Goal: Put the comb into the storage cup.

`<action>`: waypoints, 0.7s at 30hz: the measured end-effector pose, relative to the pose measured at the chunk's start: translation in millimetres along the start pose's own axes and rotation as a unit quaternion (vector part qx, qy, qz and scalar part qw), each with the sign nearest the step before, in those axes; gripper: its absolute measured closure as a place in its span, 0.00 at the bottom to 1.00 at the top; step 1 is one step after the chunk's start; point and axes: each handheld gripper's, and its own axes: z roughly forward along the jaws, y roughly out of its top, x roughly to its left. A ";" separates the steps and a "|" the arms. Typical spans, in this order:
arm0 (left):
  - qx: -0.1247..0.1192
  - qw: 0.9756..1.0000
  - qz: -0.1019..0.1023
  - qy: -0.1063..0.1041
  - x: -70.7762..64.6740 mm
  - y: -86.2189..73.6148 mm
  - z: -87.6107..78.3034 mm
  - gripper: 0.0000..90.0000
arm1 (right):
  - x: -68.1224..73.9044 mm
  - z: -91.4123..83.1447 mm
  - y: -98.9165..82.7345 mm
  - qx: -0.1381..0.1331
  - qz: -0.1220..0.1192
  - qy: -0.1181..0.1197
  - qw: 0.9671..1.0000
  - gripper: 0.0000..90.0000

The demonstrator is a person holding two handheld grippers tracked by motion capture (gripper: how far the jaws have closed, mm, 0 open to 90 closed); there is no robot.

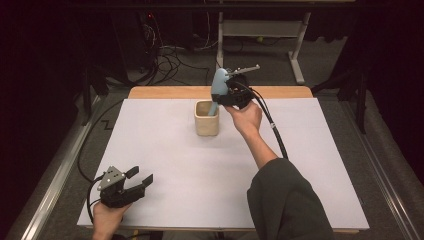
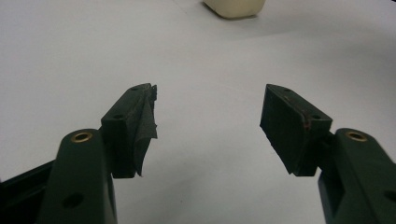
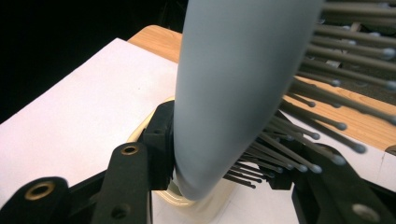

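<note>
The right gripper point(image 1: 226, 92) clamps the blue hairbrush point(image 1: 218, 82), handle down in the cup point(image 1: 206, 119).

One light-blue hairbrush point(image 1: 218, 82), one cream holder cup point(image 1: 206, 120), two black claws: left claw point(image 1: 141, 181), right claw point(image 1: 223, 96).

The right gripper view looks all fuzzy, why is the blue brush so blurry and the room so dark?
In the right gripper view the blue hairbrush sits very close to the camera, so it is soft and its bristles smear. In the high view the white table is evenly lit while the room behind falls into darkness. In the left gripper view the cream cup at the top edge is slightly out of focus.
</note>
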 end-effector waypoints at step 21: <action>-0.002 1.000 -0.001 -0.002 -0.1 -0.2 -0.4 0.40 | 6.4 17.9 -6.6 0.015 -0.001 -0.004 1.000 0.60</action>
